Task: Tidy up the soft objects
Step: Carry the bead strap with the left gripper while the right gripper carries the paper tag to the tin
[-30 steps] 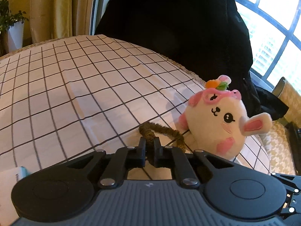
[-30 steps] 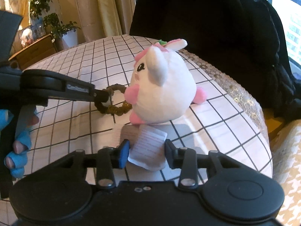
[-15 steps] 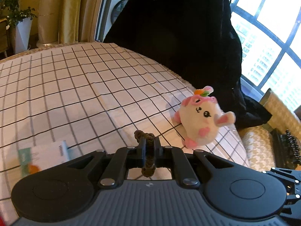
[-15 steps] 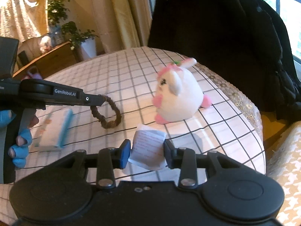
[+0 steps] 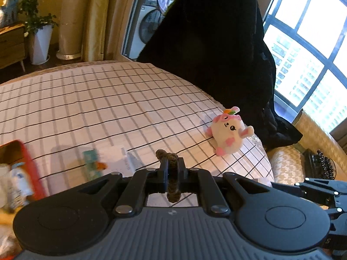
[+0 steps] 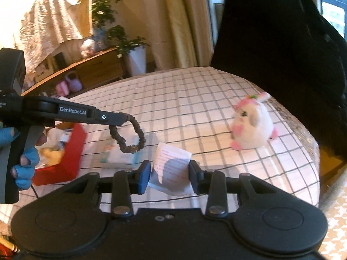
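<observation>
Two grippers are at work over the checked table (image 5: 91, 99). The left gripper (image 5: 172, 169) is clenched on a brown scrunchie (image 6: 126, 135), which hangs as a loop clear of the cloth; judging by the task, it is carried this way to be dropped into the red bin (image 6: 71, 151) at the table's left edge, where other soft items already lie. The right gripper (image 6: 169, 174) is released, its jaws standing apart with a white paper slip (image 6: 173, 169) lying on the cloth between them, untouched as far as I can tell. A plush toy (image 5: 227, 130) sits near the far right edge, well apart from the bin. A flat packet (image 5: 104, 162) lies on the table between the scrunchie and the bin, low enough that it should not block the carry. A dark coat (image 5: 208, 43) hangs behind the table.
</observation>
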